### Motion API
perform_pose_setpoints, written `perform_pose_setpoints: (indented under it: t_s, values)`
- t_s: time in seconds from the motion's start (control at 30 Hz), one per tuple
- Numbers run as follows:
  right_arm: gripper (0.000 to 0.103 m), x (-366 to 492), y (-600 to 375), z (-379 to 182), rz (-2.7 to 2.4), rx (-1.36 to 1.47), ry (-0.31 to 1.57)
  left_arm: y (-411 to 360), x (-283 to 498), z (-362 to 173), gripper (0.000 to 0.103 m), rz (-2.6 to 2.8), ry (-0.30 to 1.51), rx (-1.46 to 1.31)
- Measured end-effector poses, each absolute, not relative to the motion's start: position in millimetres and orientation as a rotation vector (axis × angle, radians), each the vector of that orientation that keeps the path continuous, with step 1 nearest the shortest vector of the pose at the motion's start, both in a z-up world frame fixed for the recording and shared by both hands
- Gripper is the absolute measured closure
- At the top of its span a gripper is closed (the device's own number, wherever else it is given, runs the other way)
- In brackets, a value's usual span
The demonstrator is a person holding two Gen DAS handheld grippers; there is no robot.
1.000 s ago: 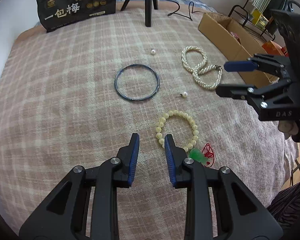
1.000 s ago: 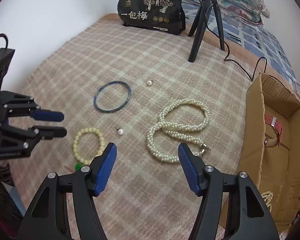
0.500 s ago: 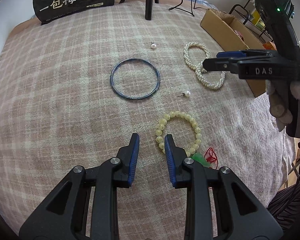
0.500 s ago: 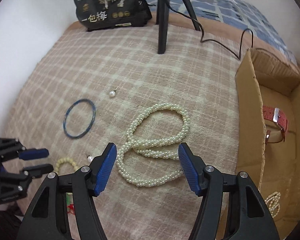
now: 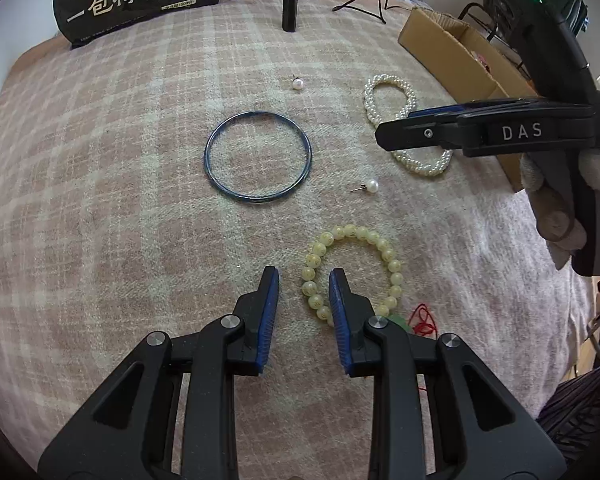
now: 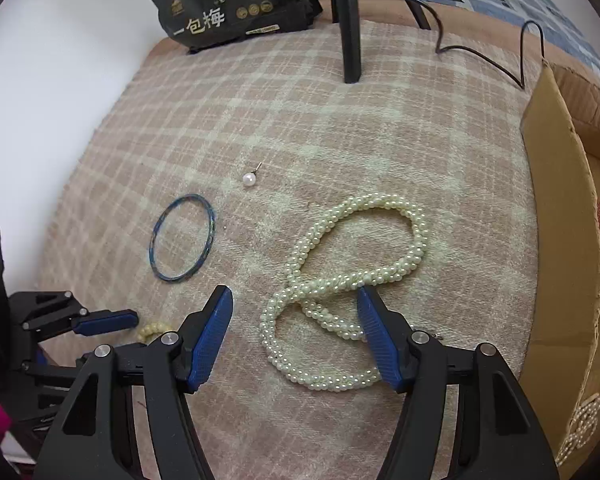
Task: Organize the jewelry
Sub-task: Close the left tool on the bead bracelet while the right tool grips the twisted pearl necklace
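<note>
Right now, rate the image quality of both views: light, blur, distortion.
Left wrist view: soft even light, sharp yellow bead bracelet, strong fisheye bending, dark corners. Right wrist view: equally diffuse, pearl necklace crisp with slight sheen, cardboard box edge warped.

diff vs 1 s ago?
Right tongs moved forward and down over the pearl necklace, open, now straddling its near loop; nothing gripped yet. Left tongs stayed open by the bead bracelet. Bangle and both earrings unmoved.
</note>
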State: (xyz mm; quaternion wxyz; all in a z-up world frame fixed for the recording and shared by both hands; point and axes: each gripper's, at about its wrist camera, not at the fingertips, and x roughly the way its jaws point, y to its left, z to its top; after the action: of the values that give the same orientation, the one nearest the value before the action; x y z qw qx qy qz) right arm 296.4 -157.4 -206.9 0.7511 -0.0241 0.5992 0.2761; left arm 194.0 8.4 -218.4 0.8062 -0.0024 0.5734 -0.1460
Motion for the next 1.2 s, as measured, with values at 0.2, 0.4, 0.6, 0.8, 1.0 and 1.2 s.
perform_pose_setpoints:
  t_s: [0.2,0.4,0.6,0.8,1.0,1.2]
  values:
    - [0.037,291,-134,-213,0.552,-0.159,1.29,7,198,-223,0.077,-0.304,1.229,-0.004]
    - [0.039,286,-113,-218,0.52,-0.29,1.253,-5,201,-229,0.077,-0.292,1.203,0.054]
    - [0.068,286,-121,-216,0.524,-0.298,1.239,-12,200,-229,0.092,-0.276,1.178,0.082]
    - [0.095,290,-141,-211,0.53,-0.27,1.245,-17,202,-227,0.098,-0.264,1.163,0.085]
    - [0.096,286,-153,-204,0.555,-0.169,1.241,-12,196,-218,0.098,-0.267,1.144,0.053]
    - [0.096,282,-169,-187,0.555,-0.08,1.21,-4,189,-200,0.098,-0.269,1.103,0.02]
